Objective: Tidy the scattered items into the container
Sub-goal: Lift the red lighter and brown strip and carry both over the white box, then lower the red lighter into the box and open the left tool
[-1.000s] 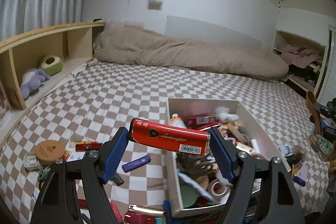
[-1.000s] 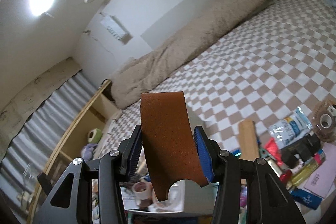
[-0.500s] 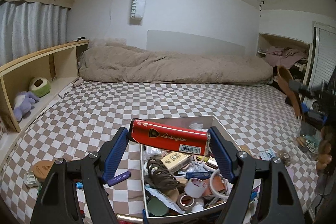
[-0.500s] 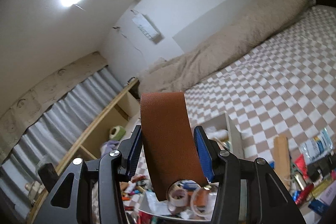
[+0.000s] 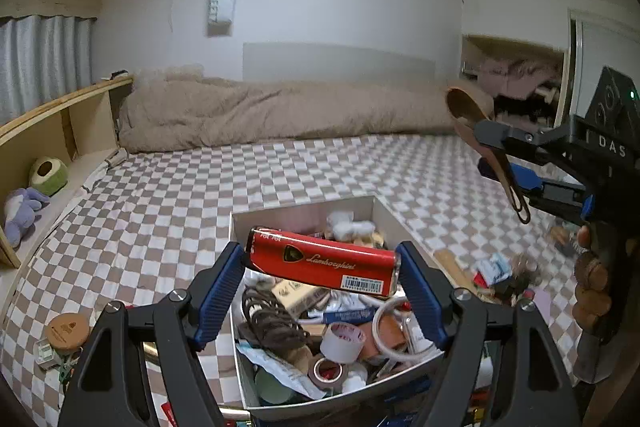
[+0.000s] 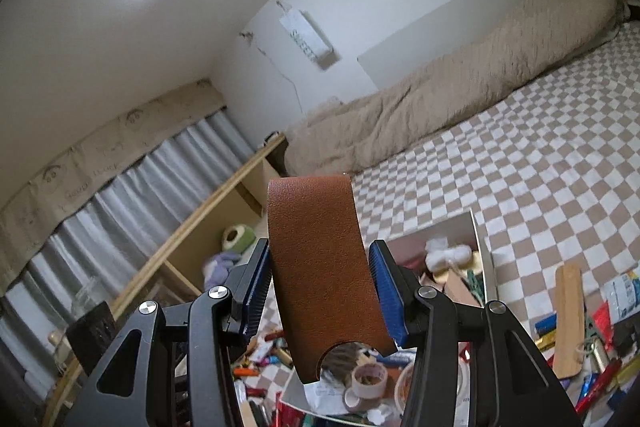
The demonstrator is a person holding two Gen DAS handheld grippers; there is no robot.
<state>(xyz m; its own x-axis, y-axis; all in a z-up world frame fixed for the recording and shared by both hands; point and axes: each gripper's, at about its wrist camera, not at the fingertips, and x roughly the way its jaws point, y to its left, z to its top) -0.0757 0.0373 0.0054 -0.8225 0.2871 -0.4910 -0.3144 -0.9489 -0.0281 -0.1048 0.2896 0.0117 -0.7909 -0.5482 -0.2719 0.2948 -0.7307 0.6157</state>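
My left gripper (image 5: pixel 320 254) is shut on a red Lamborghini box (image 5: pixel 316 261), held crosswise between the blue pads. It hangs just above the white container (image 5: pixel 304 209), which is full of tape rolls, cords and packets. At the right of the left wrist view my right gripper (image 5: pixel 498 155) comes in, with a person's fingers (image 5: pixel 592 275) on its handle. It is shut on a brown leather strap (image 5: pixel 472 107). In the right wrist view the strap (image 6: pixel 324 279) stands upright between the pads of the right gripper (image 6: pixel 320 251), over the container (image 6: pixel 486 267).
The container sits on a checkered bedsheet (image 5: pixel 200 187). Loose items lie to its right (image 6: pixel 600 343), among them a wooden strip (image 6: pixel 568 319), and a round wooden lid (image 5: pixel 67 331) lies at the left. A beige duvet (image 5: pixel 280 111) is at the back, a shelf with plush toys (image 5: pixel 24 211) at the left.
Both grippers rose and swung toward the container, each keeping its hold. The container now lies centred under the red box, and the right gripper has come further into the left wrist view.
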